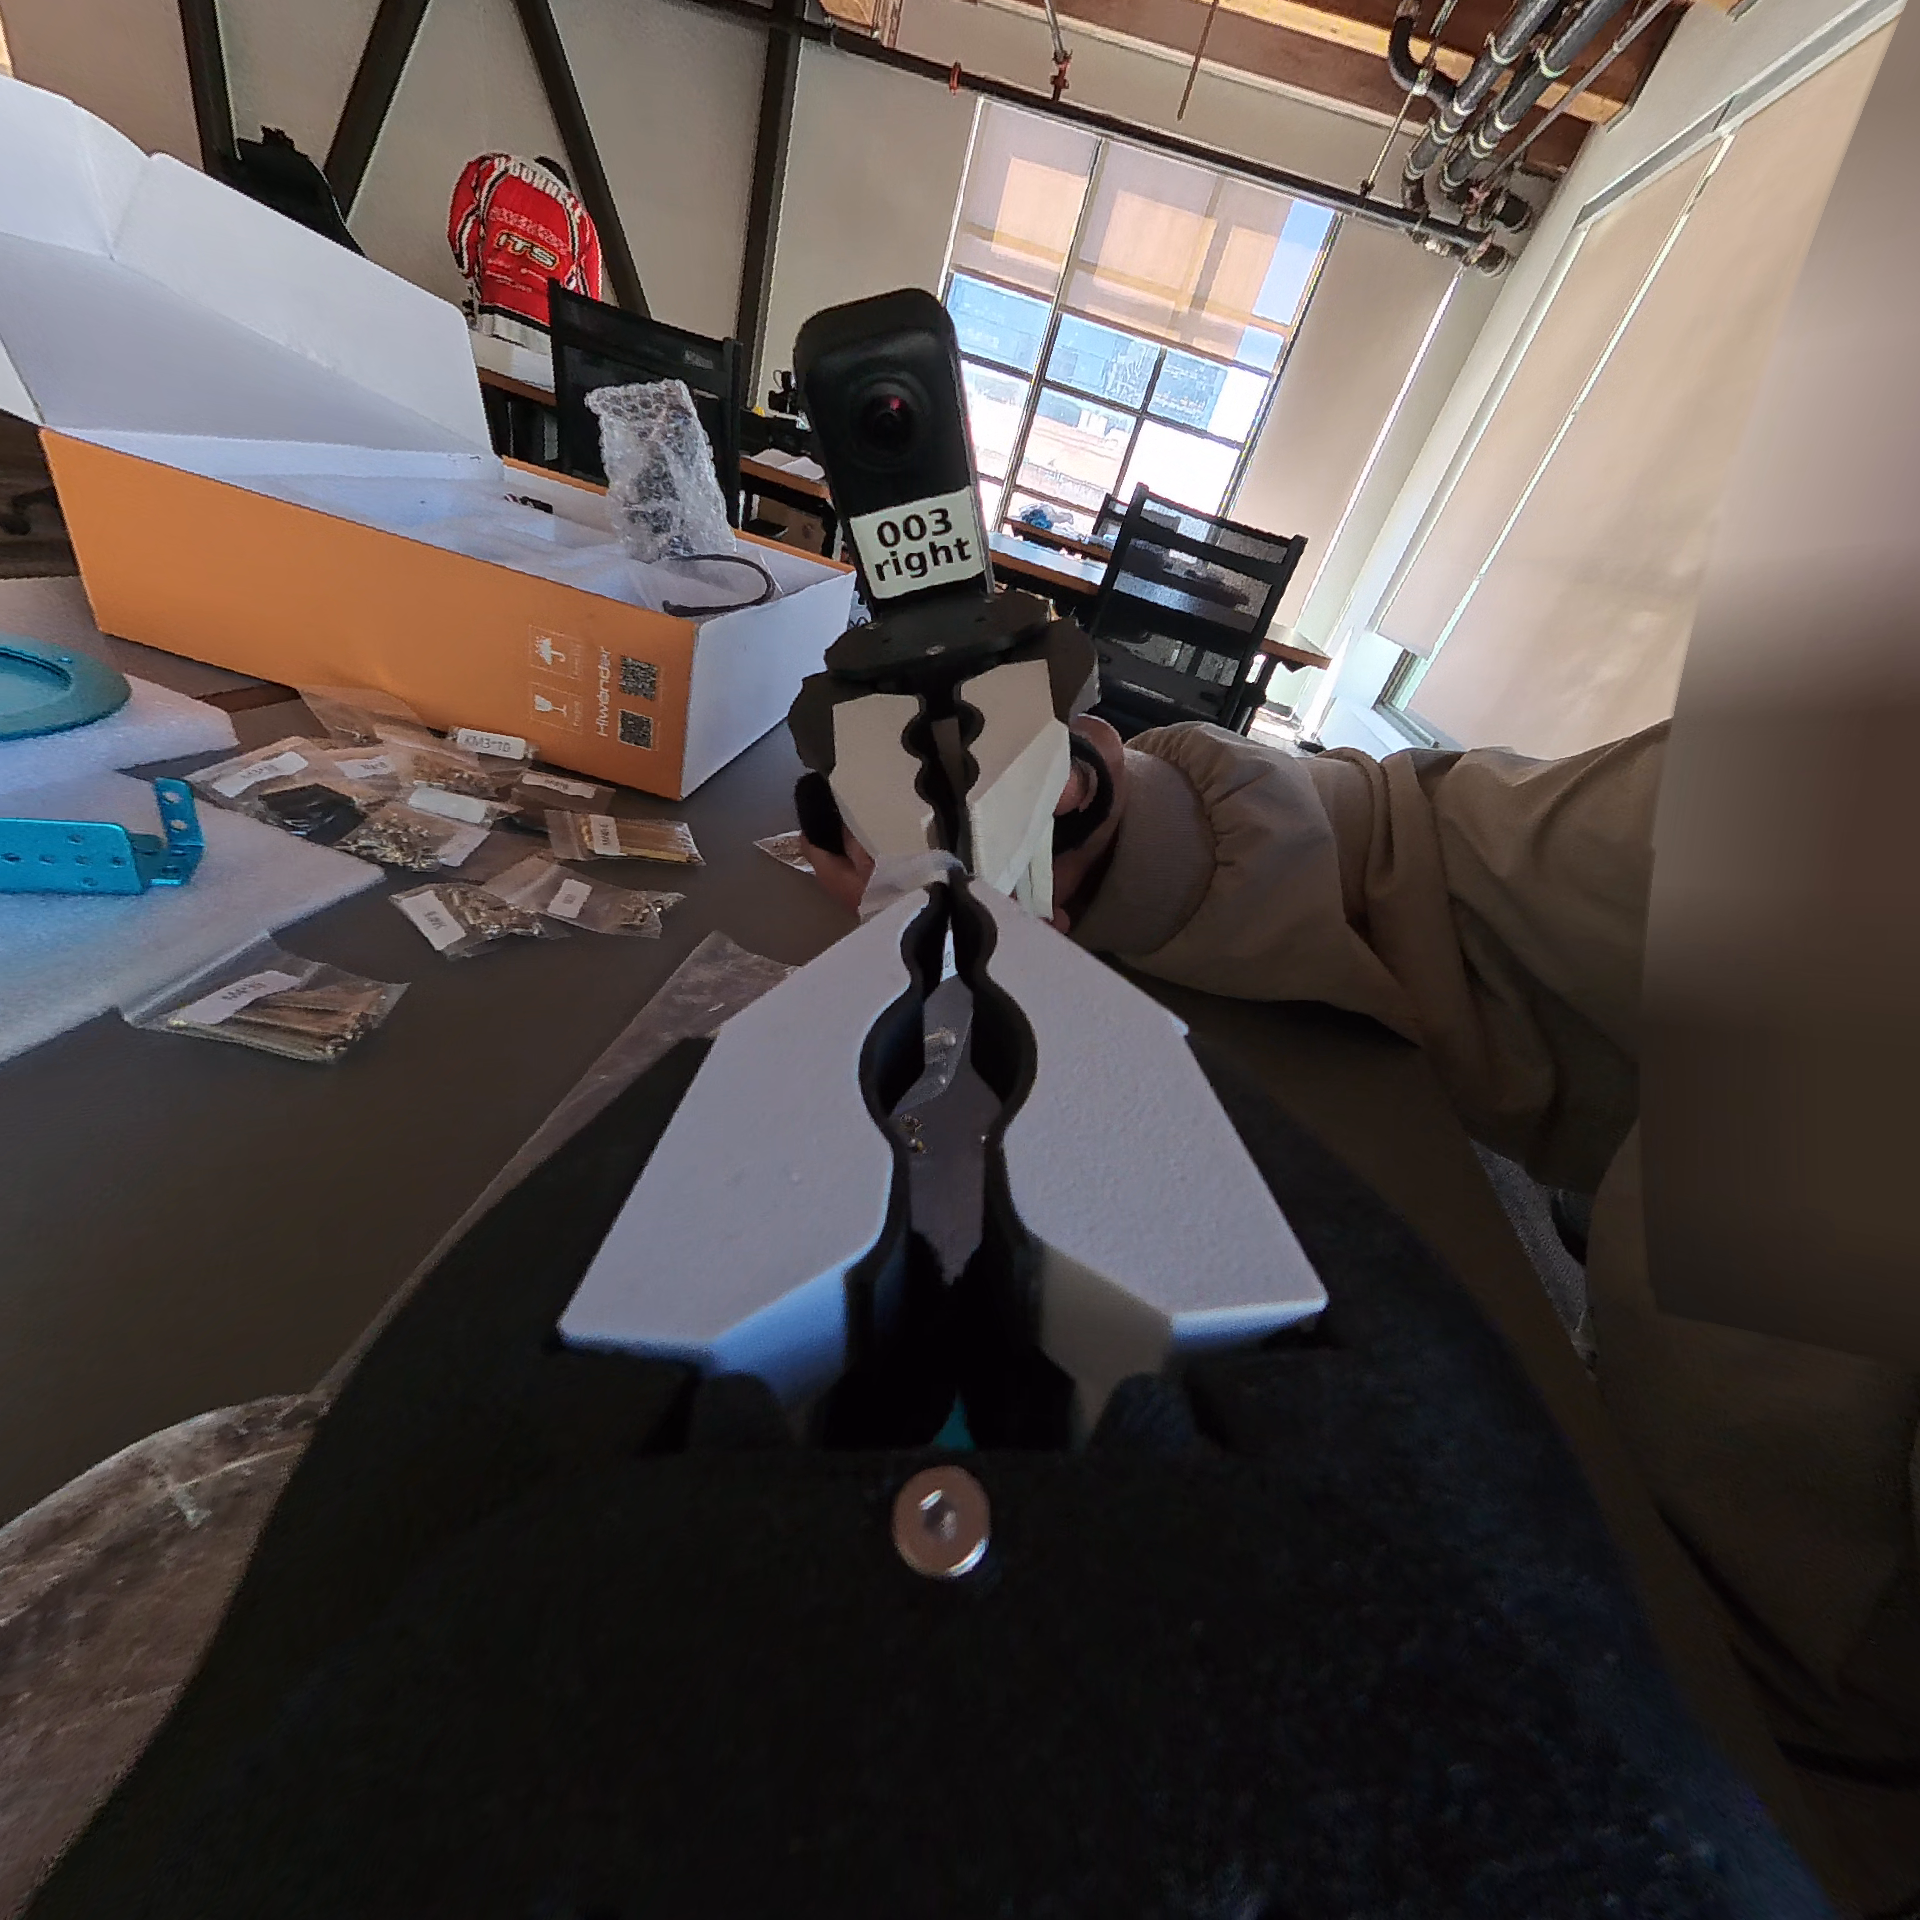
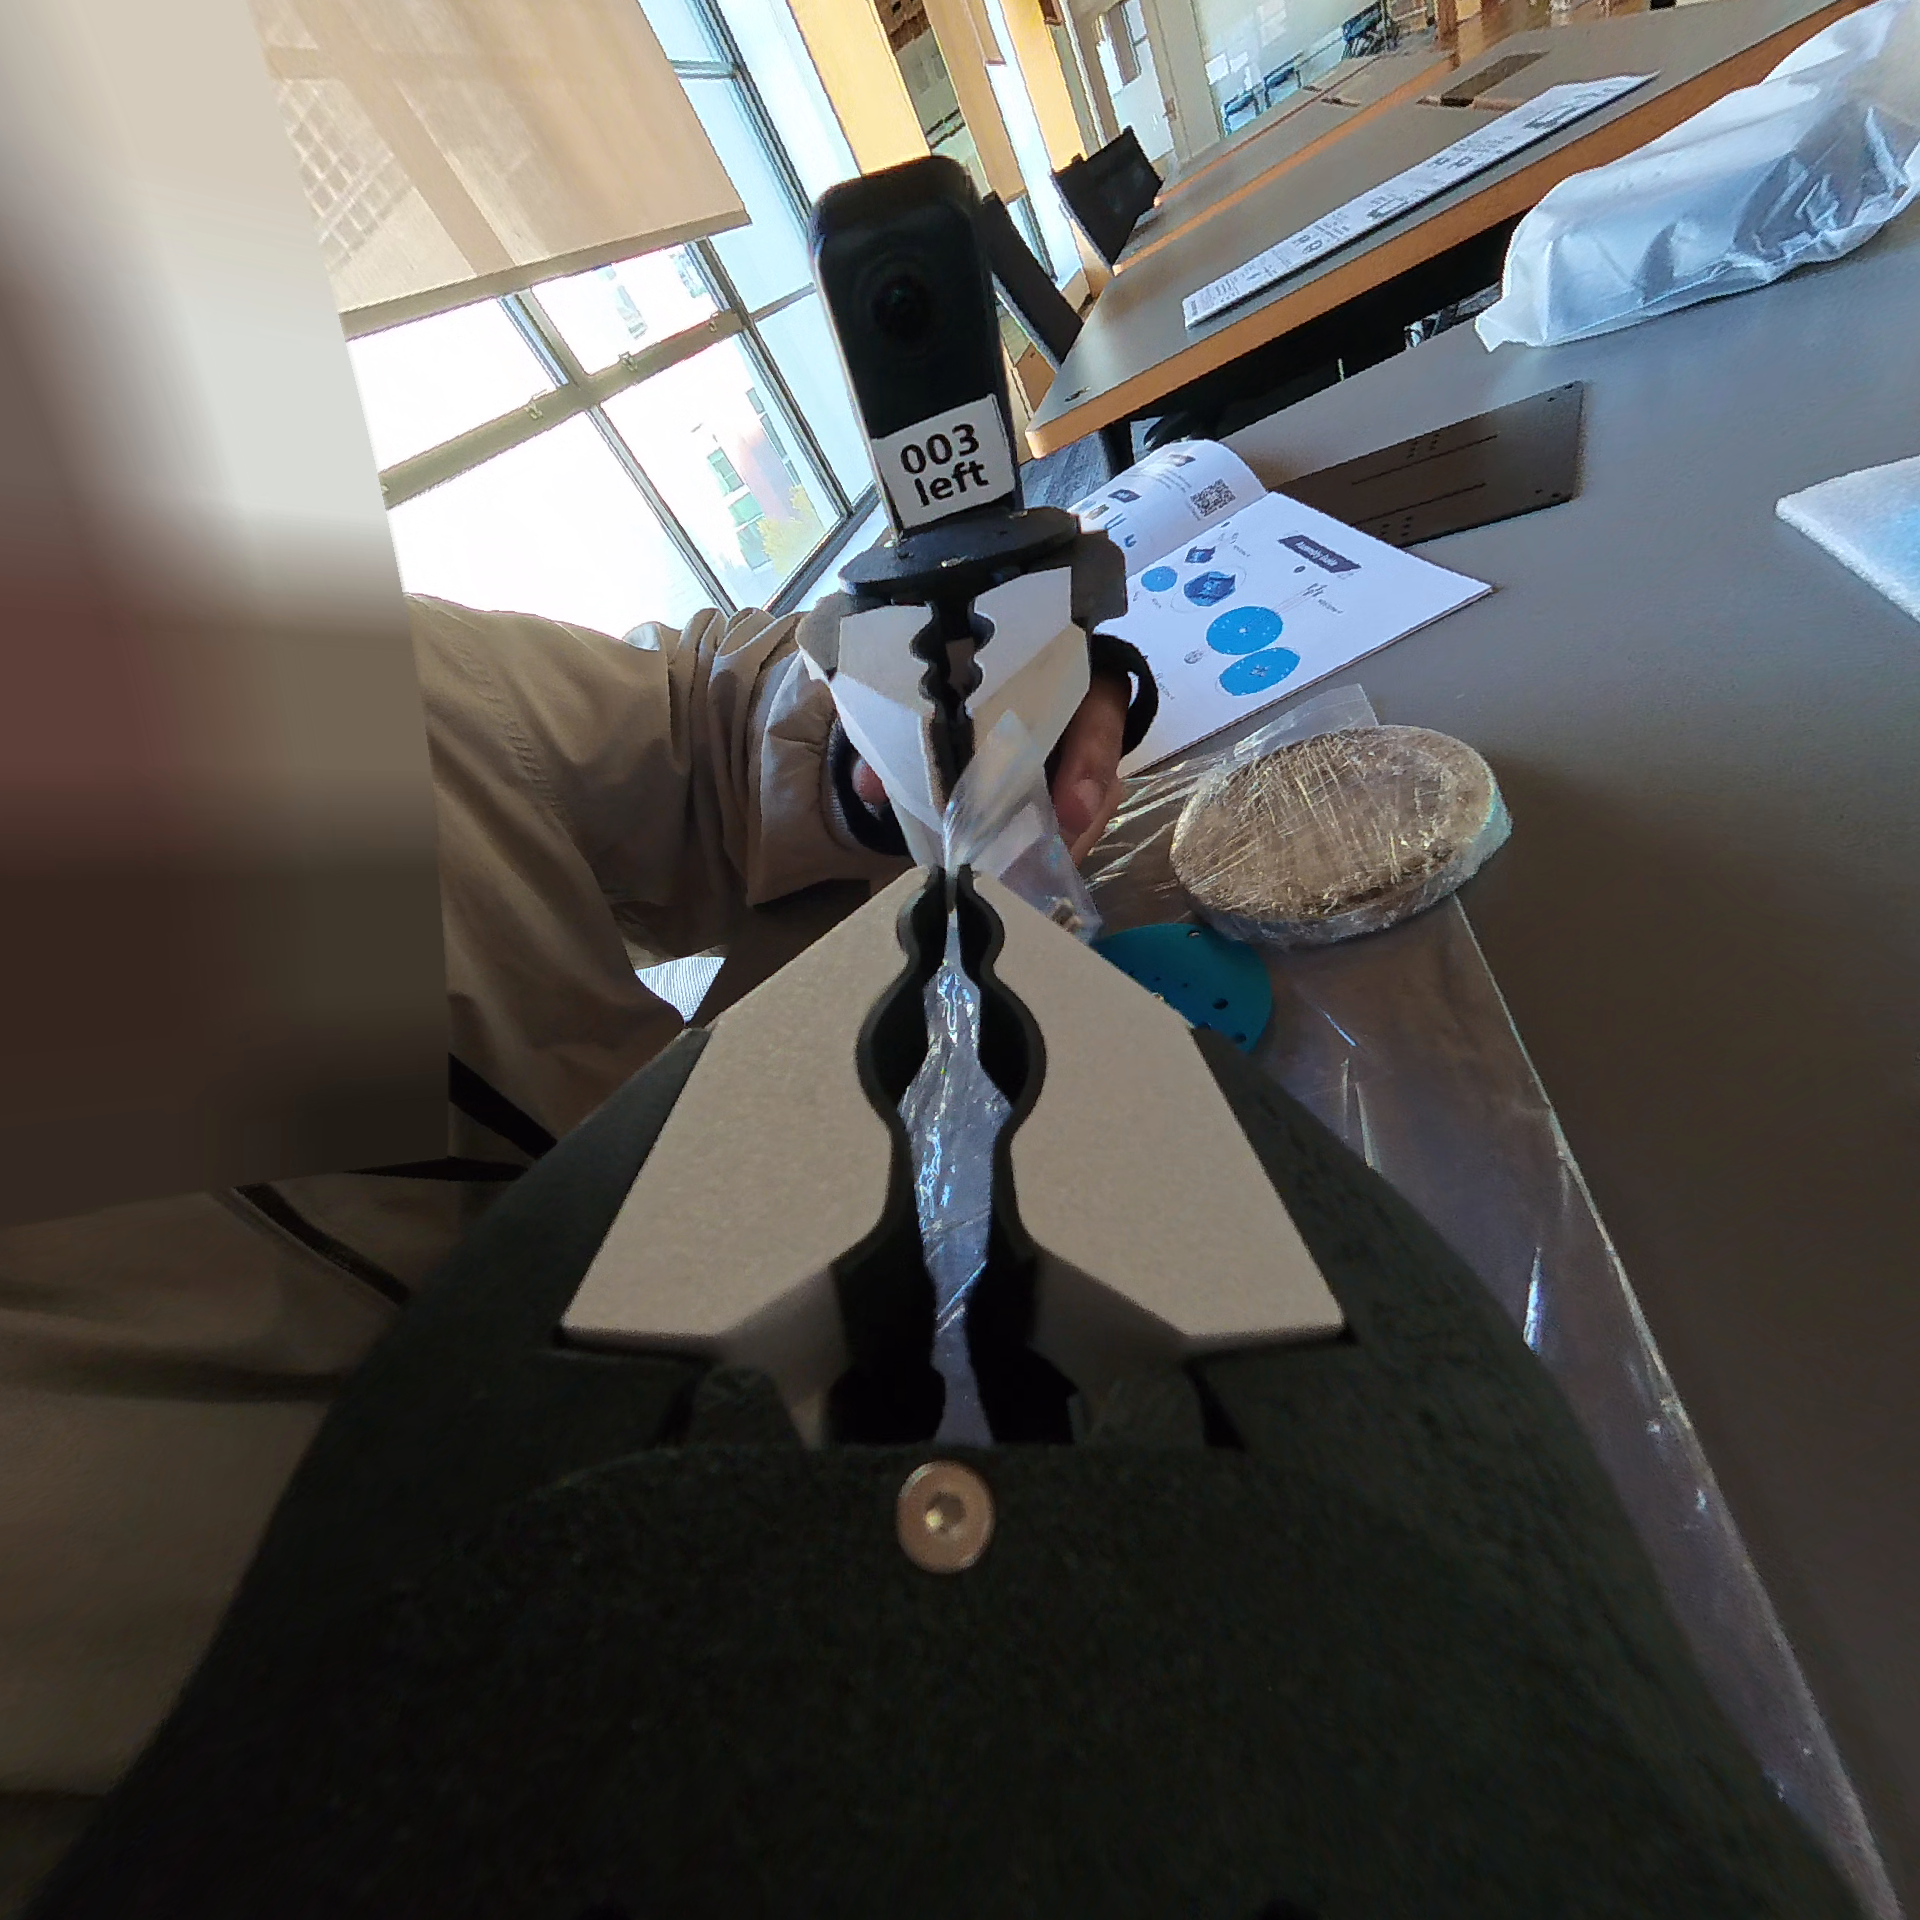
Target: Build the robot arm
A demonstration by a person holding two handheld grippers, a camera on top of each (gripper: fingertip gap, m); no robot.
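My two grippers face each other tip to tip above a dark table [image 1: 260,1195]. Both are shut on the same small clear plastic bag [image 2: 961,1091], which has a few small screws inside. In the left wrist view my left gripper [image 1: 951,896] pinches one end, and the bag [image 1: 940,1049] shows between its closed jaws. The right gripper [image 1: 954,857] is just beyond it, held by a hand in a tan sleeve. In the right wrist view my right gripper [image 2: 951,878] clamps the crinkled bag, and the left gripper [image 2: 951,826] grips the far end.
An open orange-and-white box [image 1: 416,613] holds a bubble-wrapped item [image 1: 655,468]. Several small bags of screws [image 1: 447,821] lie near a blue bracket [image 1: 94,842]. An open manual [image 2: 1278,582], a plastic-wrapped round disc [image 2: 1340,831] and a blue perforated plate [image 2: 1184,987] lie by the table edge. My two grippers' fingertips are within a few centimetres of each other.
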